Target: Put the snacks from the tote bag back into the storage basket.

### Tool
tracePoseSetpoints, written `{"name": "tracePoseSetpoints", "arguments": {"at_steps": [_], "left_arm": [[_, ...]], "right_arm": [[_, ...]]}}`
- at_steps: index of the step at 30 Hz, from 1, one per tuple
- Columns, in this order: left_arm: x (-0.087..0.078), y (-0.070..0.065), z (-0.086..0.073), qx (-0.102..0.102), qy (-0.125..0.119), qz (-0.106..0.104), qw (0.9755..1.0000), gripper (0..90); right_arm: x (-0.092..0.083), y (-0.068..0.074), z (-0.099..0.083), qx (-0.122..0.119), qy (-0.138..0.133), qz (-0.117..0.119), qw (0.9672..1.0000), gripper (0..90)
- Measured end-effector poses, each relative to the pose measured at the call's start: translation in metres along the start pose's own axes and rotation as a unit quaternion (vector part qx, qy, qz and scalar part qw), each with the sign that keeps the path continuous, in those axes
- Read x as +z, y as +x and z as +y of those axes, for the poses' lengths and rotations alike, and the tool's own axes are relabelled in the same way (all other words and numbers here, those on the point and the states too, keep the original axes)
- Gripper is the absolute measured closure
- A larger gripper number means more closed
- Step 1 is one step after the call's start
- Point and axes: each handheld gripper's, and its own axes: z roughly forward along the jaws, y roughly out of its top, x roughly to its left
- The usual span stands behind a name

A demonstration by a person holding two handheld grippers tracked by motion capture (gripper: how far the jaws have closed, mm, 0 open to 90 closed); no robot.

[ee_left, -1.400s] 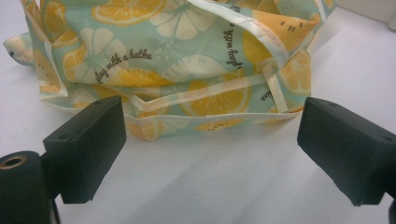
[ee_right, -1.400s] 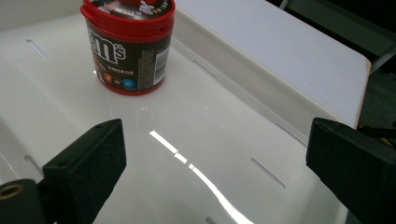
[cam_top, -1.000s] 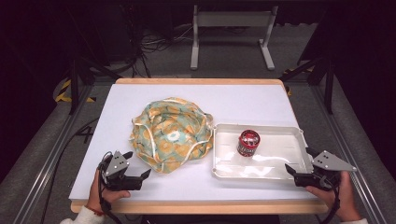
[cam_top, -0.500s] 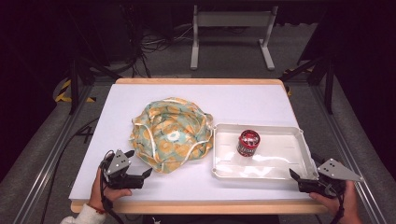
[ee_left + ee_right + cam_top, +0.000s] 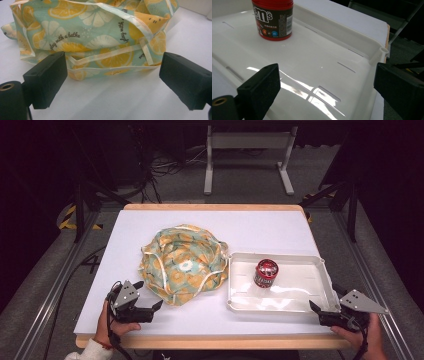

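Holding the left hand-held gripper (image 5: 156,307) low at the near left of the desk (image 5: 250,227), I see its jaws spread wide and empty, with bare desk between them. Just beyond its tips lies the lemon-print cloth bag (image 5: 182,262), crumpled in a heap; in the left gripper view its near hem (image 5: 110,67) sits a little ahead of the jaws, apart from them. My right hand-held gripper (image 5: 316,309) rests at the near right corner, jaws equally wide and gripping nothing, pointed at the near right corner of the white tray (image 5: 325,287). In the right gripper view the tray's glossy floor (image 5: 307,75) lies between the jaws. Farther in, upright on the tray, stands the red candy tub (image 5: 266,272), well apart from both grippers. The bag touches the tray's left rim.
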Motion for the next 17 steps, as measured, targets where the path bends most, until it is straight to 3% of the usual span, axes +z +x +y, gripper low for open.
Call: {"name": "tracePoseSetpoints", "arguments": {"at_steps": [4,17], "left_arm": [[0.0005,-0.0004,-0.0002,-0.002,0.001,0.000,1.0000,8.7],[0.0024,0.0010,0.0007,-0.001,0.002,0.000,1.0000,8.7]], "right_arm": [[0.0020,-0.0006,0.0003,0.002,0.011,-0.014,0.9998,10.0],[0.0058,0.0037,0.0016,0.002,0.010,0.003,0.9999,9.1]]}}
